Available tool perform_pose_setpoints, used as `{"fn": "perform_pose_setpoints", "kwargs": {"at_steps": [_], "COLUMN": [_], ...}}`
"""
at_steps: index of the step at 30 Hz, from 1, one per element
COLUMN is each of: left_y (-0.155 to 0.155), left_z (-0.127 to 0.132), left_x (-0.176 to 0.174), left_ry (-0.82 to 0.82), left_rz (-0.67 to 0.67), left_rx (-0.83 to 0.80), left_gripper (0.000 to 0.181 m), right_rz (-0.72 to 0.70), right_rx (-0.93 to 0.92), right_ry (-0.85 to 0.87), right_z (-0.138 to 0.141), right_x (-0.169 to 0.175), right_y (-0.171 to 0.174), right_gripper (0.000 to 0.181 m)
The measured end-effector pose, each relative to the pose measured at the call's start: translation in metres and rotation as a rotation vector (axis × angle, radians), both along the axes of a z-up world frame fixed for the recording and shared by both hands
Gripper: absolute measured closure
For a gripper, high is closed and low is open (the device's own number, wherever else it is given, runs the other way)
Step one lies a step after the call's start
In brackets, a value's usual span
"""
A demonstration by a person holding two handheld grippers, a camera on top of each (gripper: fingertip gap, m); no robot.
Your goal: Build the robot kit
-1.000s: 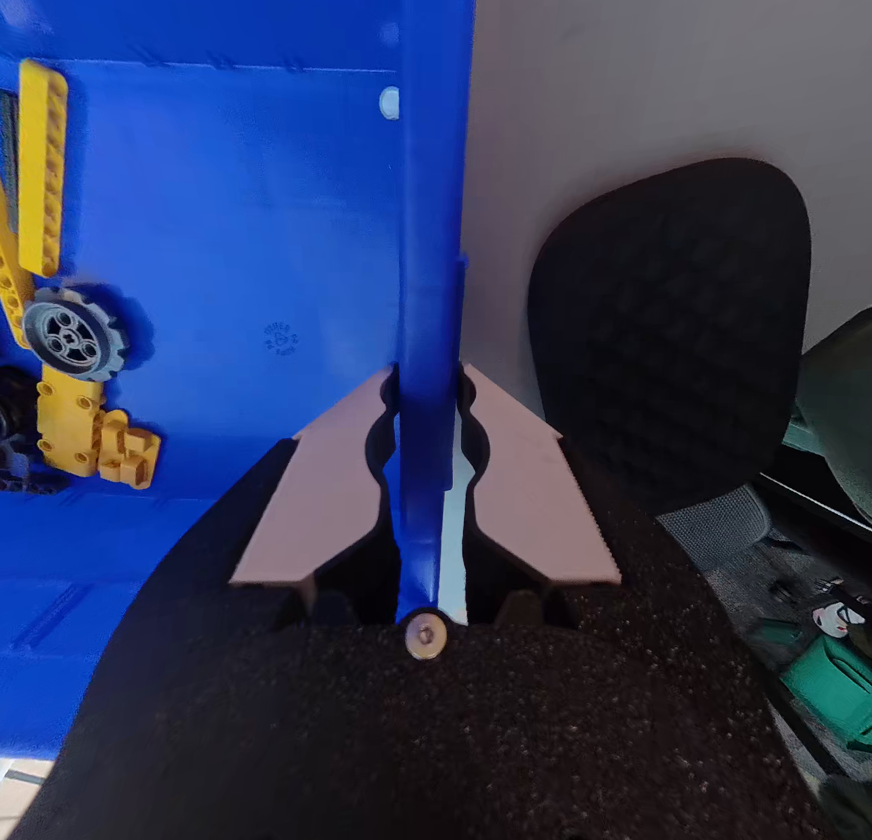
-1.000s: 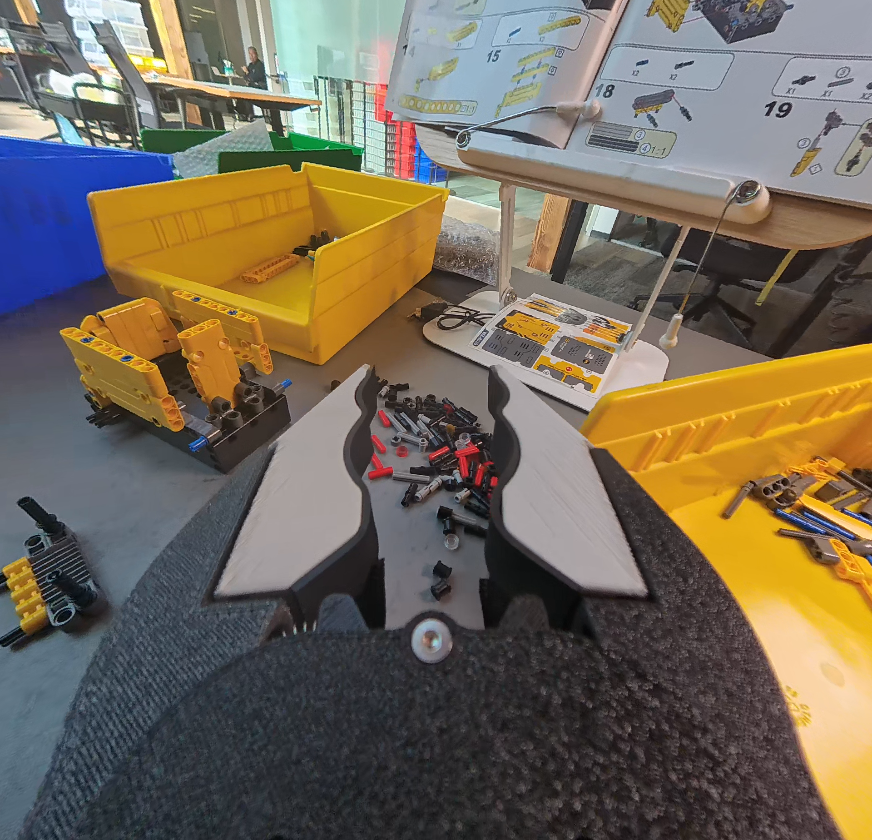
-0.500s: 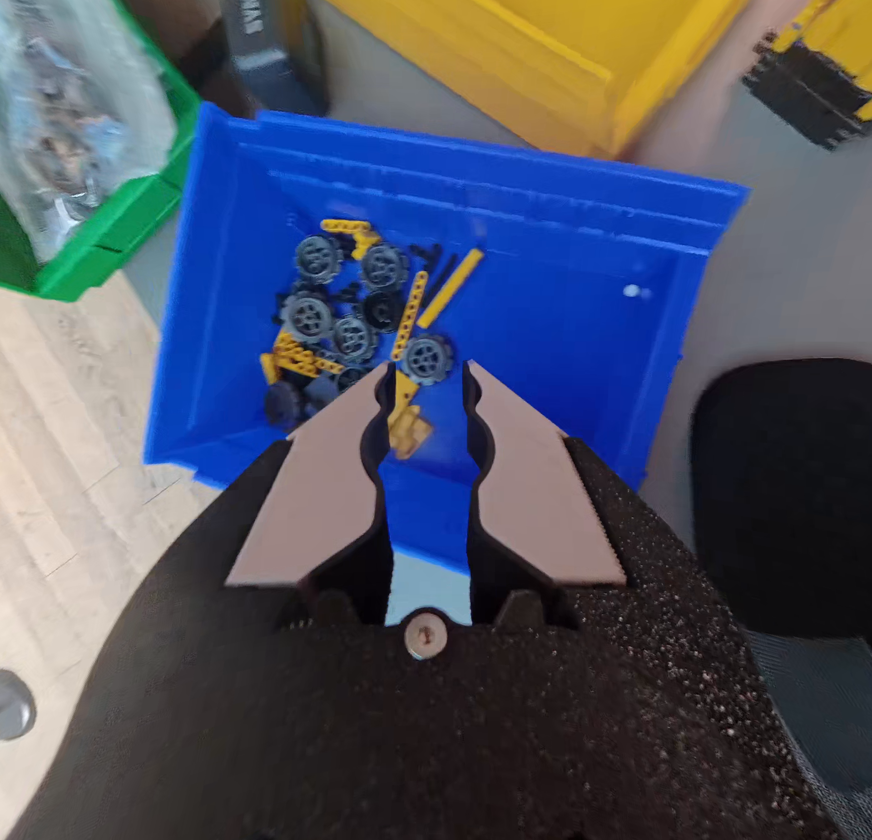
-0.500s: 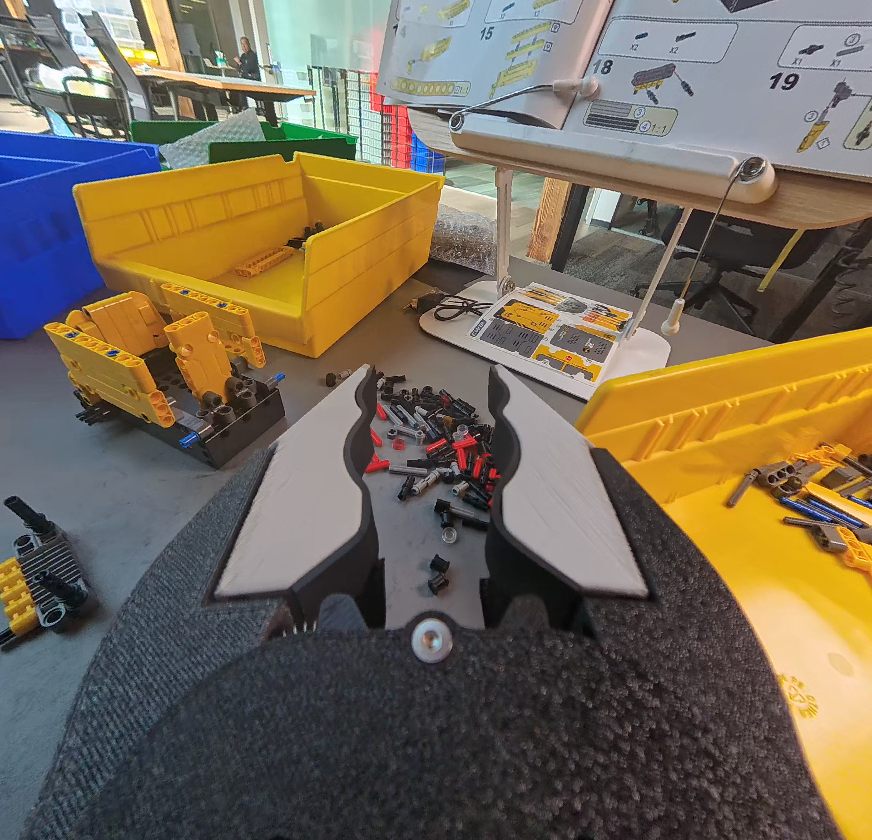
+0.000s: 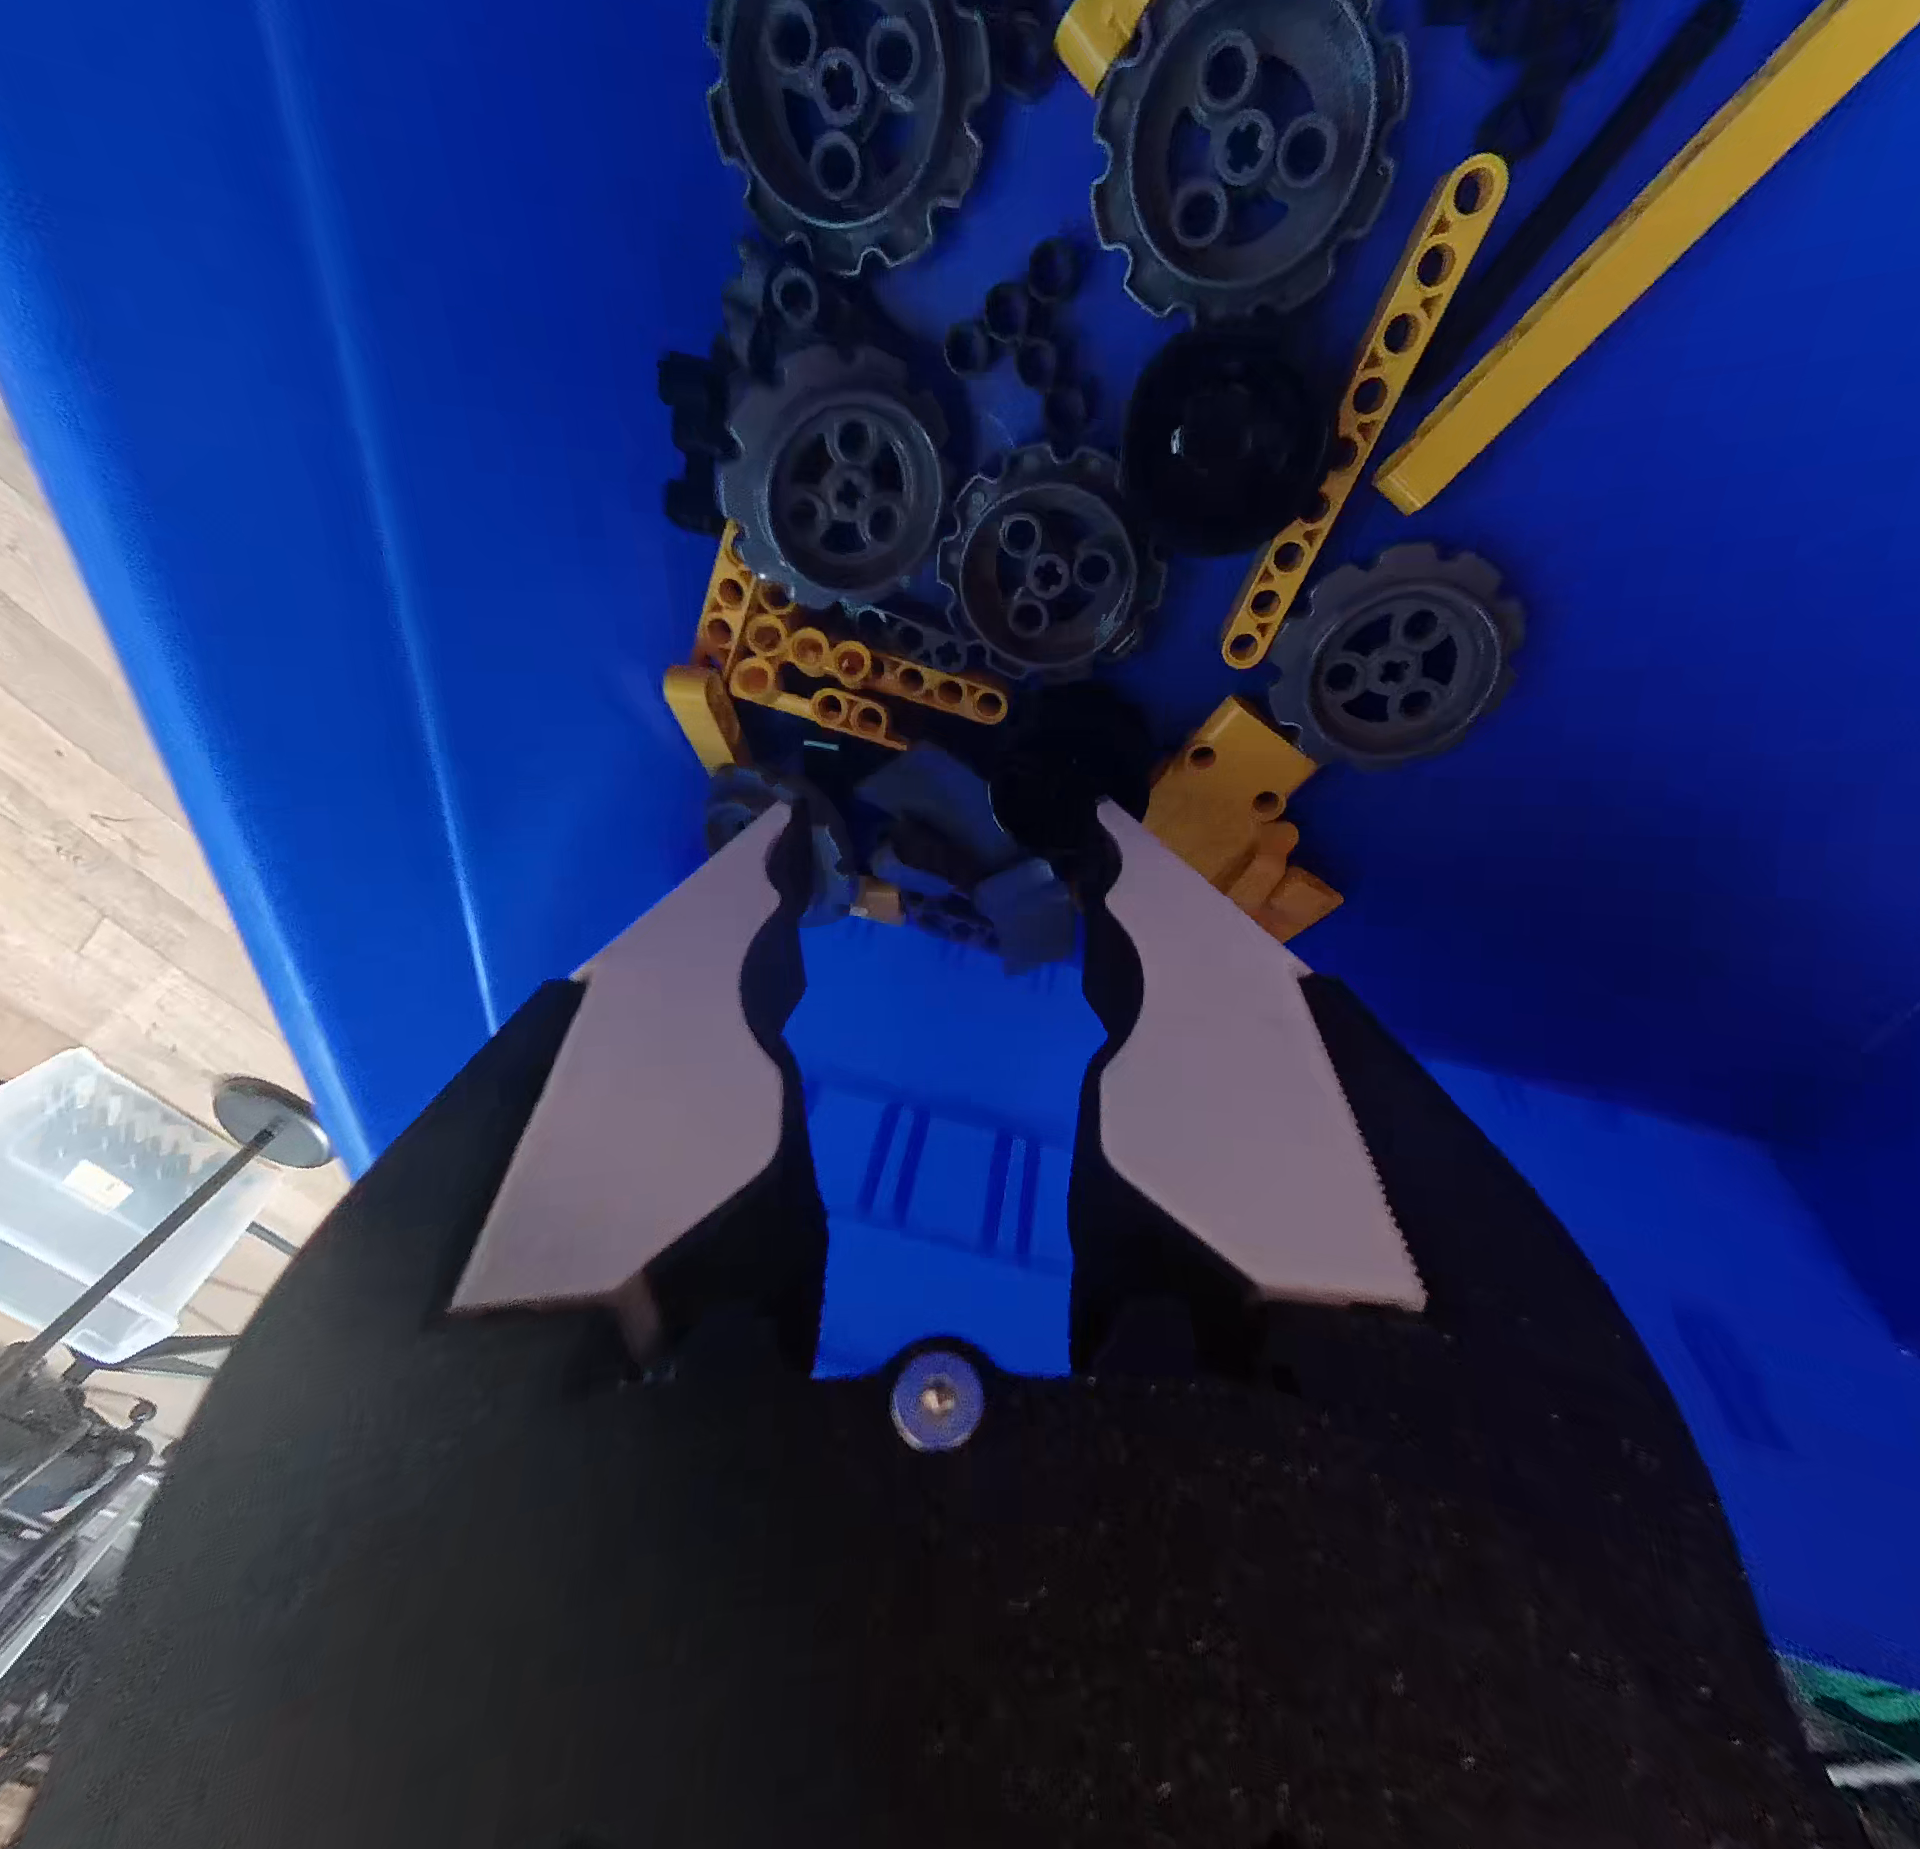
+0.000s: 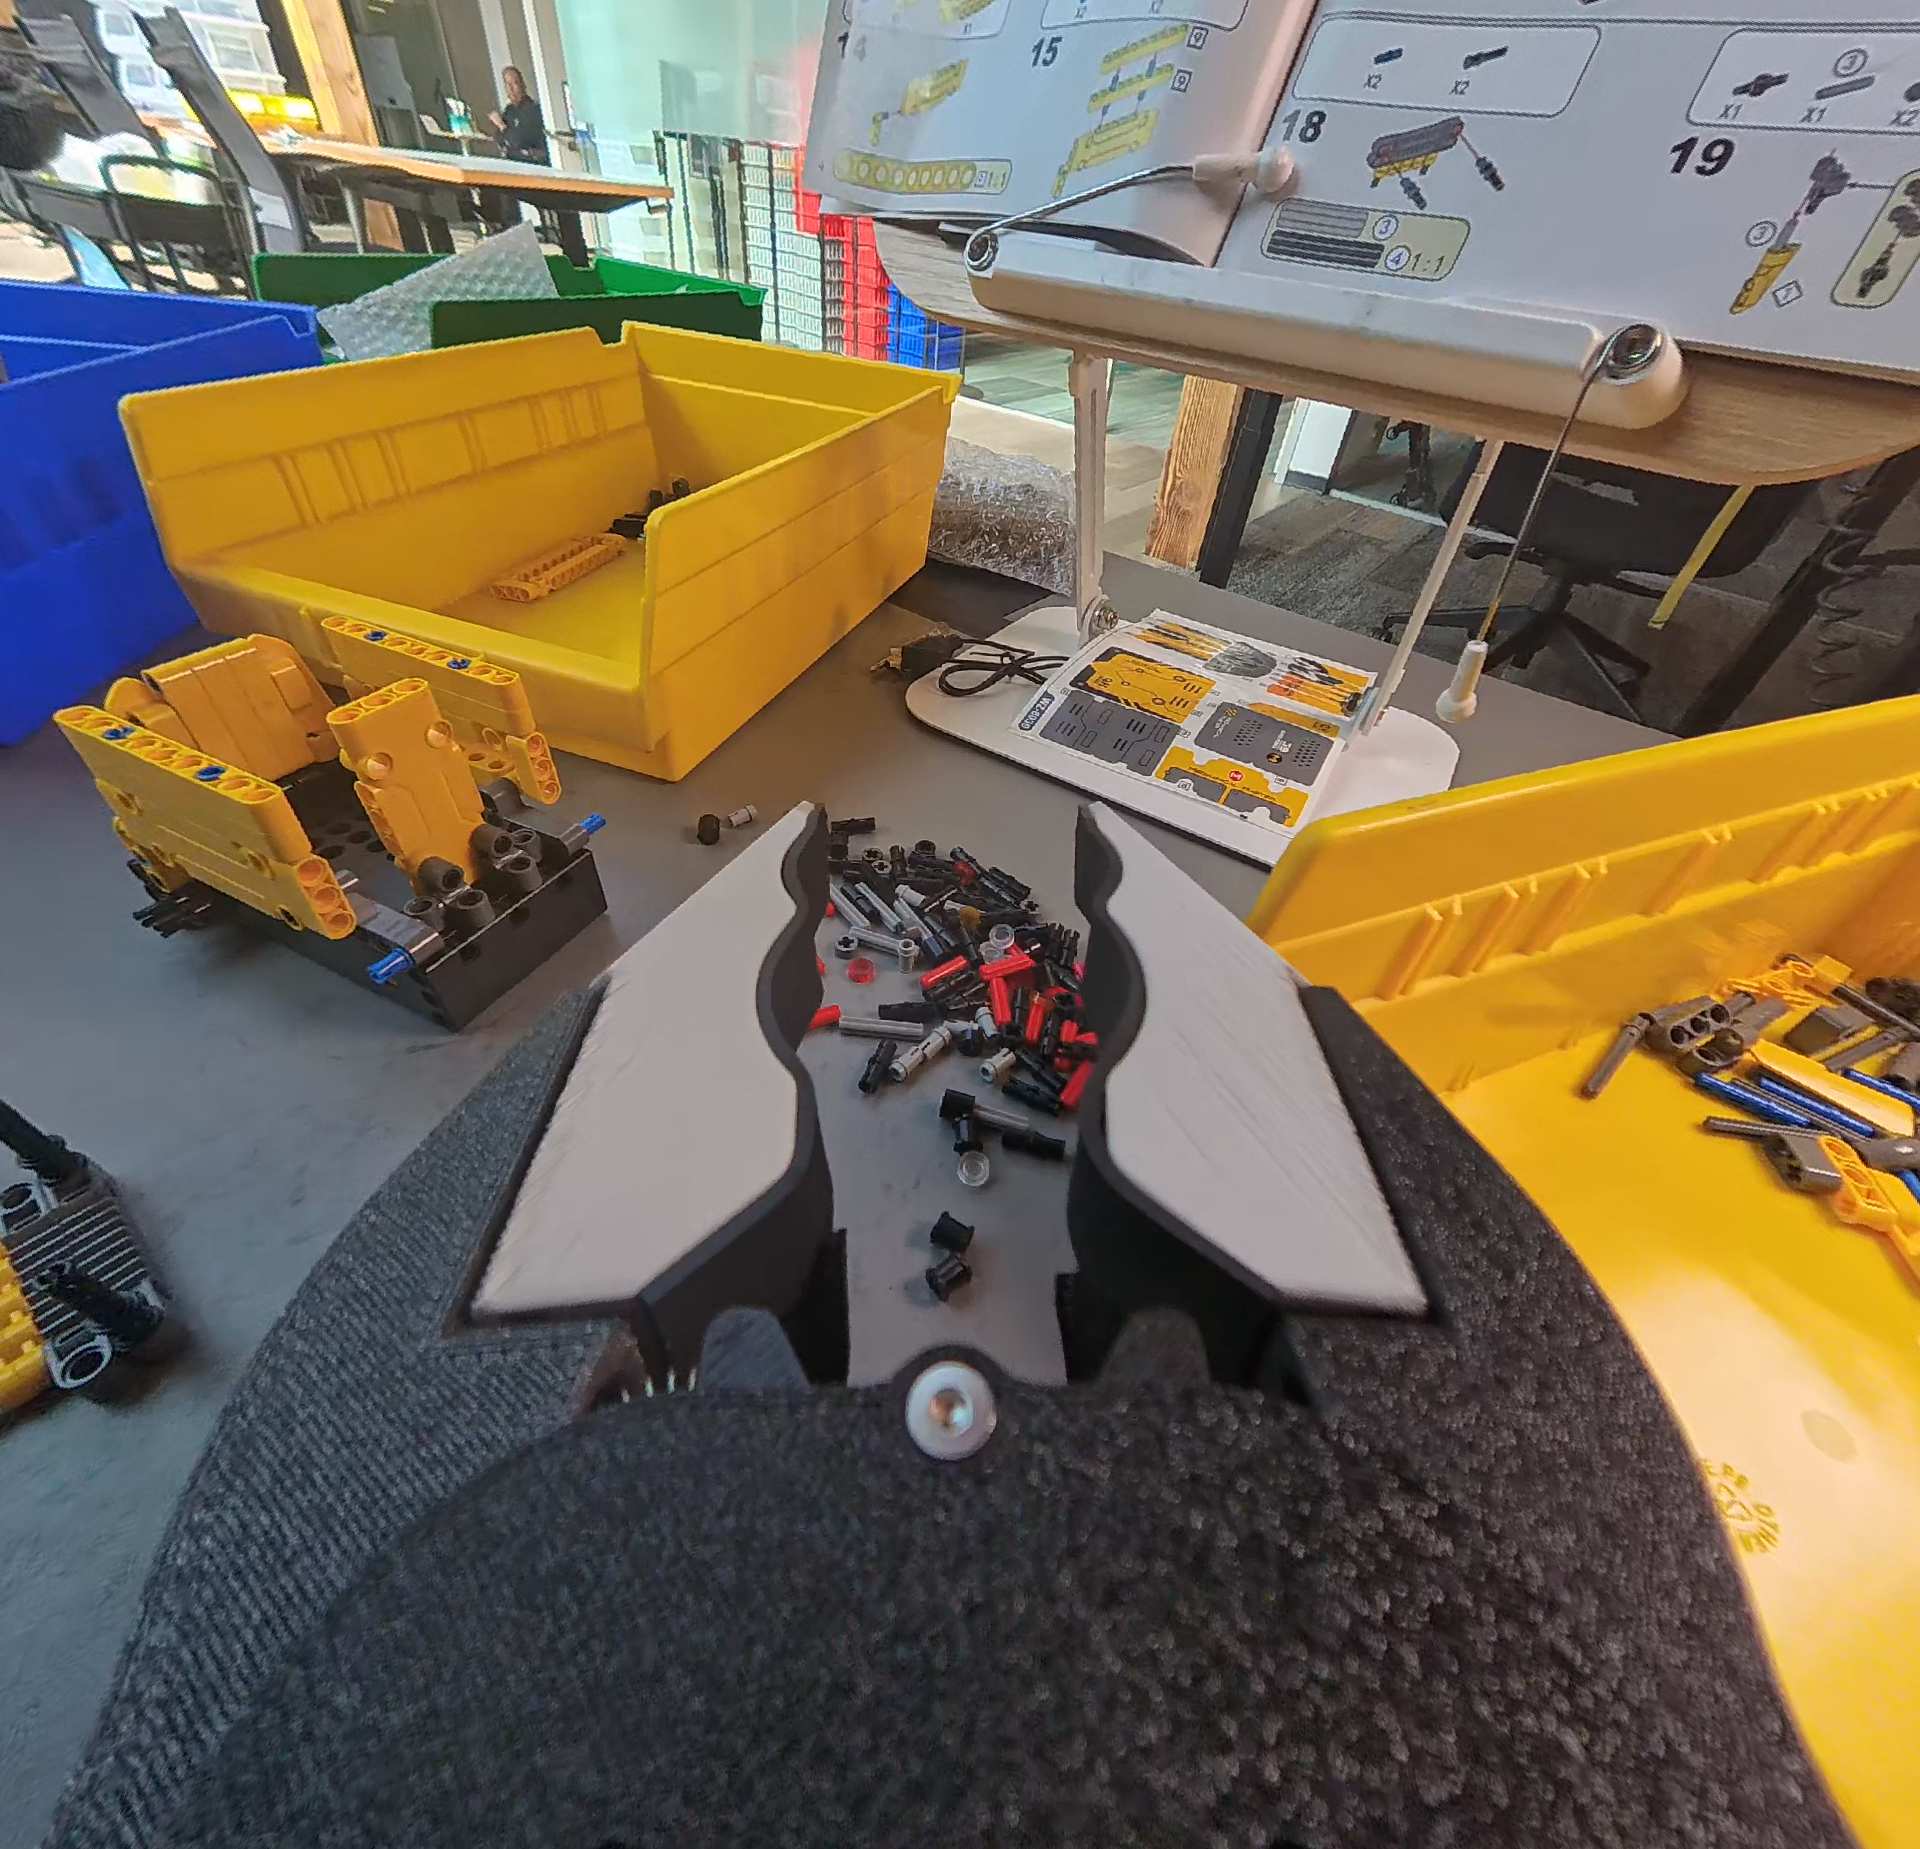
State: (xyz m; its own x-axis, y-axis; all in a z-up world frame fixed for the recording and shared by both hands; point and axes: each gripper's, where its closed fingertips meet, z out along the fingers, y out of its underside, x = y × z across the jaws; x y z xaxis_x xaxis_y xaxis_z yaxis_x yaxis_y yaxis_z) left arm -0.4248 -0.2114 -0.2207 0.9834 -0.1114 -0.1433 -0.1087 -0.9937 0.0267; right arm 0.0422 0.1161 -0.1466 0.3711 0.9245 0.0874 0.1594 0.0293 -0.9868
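Reaching into the blue bin (image 5: 364, 552), left gripper (image 5: 940, 823) gaping over parts.

grey toothed wheels (image 5: 847, 485) in blue bin (image 5: 343, 469)

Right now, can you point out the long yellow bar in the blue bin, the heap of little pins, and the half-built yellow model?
long yellow bar (image 5: 1662, 230), left wrist view, middle of its length.
heap of little pins (image 6: 961, 968), right wrist view, centre of heap.
half-built yellow model (image 6: 405, 771), right wrist view, upright yellow block.
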Motion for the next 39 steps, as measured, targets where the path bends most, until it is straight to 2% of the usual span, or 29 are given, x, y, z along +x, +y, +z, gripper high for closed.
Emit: {"fn": "perform_pose_setpoints", "kwargs": {"at_steps": [3, 5, 7, 8, 9, 10, 12, 14, 18, 21, 24, 28, 29, 32, 35, 37, 39], "left_y": [0.004, 0.004, 0.001, -0.004, -0.011, -0.018, -0.024, -0.011, 0.008, 0.016, 0.023, 0.025, 0.026, 0.026, 0.019, 0.014, 0.017], "left_z": [-0.004, -0.005, -0.005, -0.004, -0.003, -0.003, 0.003, 0.017, 0.035, 0.023, 0.005, -0.013, -0.014, -0.015, -0.010, 0.000, 0.018], "left_x": [0.009, 0.019, 0.027, 0.042, 0.061, 0.070, 0.069, 0.053, -0.019, -0.035, -0.032, -0.028, -0.025, -0.015, 0.017, 0.018, 0.004], "left_ry": [-0.111, -0.183, -0.222, -0.308, -0.405, -0.438, -0.394, -0.322, -0.018, -0.008, -0.056, -0.070, -0.107, -0.185, -0.329, -0.306, -0.227], "left_rz": [0.013, 0.010, 0.004, -0.011, -0.039, -0.070, -0.104, -0.058, 0.156, 0.303, 0.376, 0.391, 0.405, 0.391, 0.314, 0.265, 0.272], "left_rx": [-0.011, -0.021, -0.029, -0.051, -0.079, -0.104, -0.106, 0.013, 0.176, 0.196, 0.162, 0.113, 0.118, 0.095, 0.034, 0.038, 0.117], "left_gripper": [0.141, 0.164, 0.164, 0.167, 0.179, 0.179, 0.180, 0.176, 0.163, 0.153, 0.157, 0.152, 0.159, 0.166, 0.177, 0.179, 0.178], "right_rz": [-0.003, -0.001, 0.001, 0.003, 0.004, 0.005, 0.006, 0.008, 0.013, 0.013, 0.008, 0.008, 0.010, 0.013, 0.012, 0.010, 0.012], "right_rx": [-0.003, -0.004, -0.003, -0.003, -0.002, -0.002, 0.000, -0.003, -0.004, 0.001, 0.003, 0.000, 0.000, 0.001, 0.003, 0.001, -0.003], "right_ry": [0.001, 0.001, 0.003, 0.003, 0.003, 0.004, 0.006, 0.009, 0.007, 0.007, 0.011, 0.013, 0.014, 0.015, 0.018, 0.021, 0.022], "right_z": [0.000, 0.000, 0.000, 0.000, 0.001, 0.001, 0.002, 0.002, 0.001, 0.002, 0.004, 0.004, 0.004, 0.005, 0.006, 0.006, 0.006], "right_x": [0.001, 0.001, 0.001, 0.000, 0.000, 0.000, 0.001, 0.000, -0.001, -0.001, 0.000, 0.001, 0.001, 0.001, 0.001, 0.002, 0.002], "right_y": [0.001, 0.001, 0.001, 0.001, 0.000, 0.000, 0.000, -0.001, -0.002, -0.002, -0.002, -0.001, -0.001, -0.002, -0.002, -0.001, -0.001], "right_gripper": [0.135, 0.134, 0.135, 0.135, 0.135, 0.135, 0.135, 0.134, 0.135, 0.135, 0.135, 0.135, 0.135, 0.135, 0.135, 0.135, 0.135]}}
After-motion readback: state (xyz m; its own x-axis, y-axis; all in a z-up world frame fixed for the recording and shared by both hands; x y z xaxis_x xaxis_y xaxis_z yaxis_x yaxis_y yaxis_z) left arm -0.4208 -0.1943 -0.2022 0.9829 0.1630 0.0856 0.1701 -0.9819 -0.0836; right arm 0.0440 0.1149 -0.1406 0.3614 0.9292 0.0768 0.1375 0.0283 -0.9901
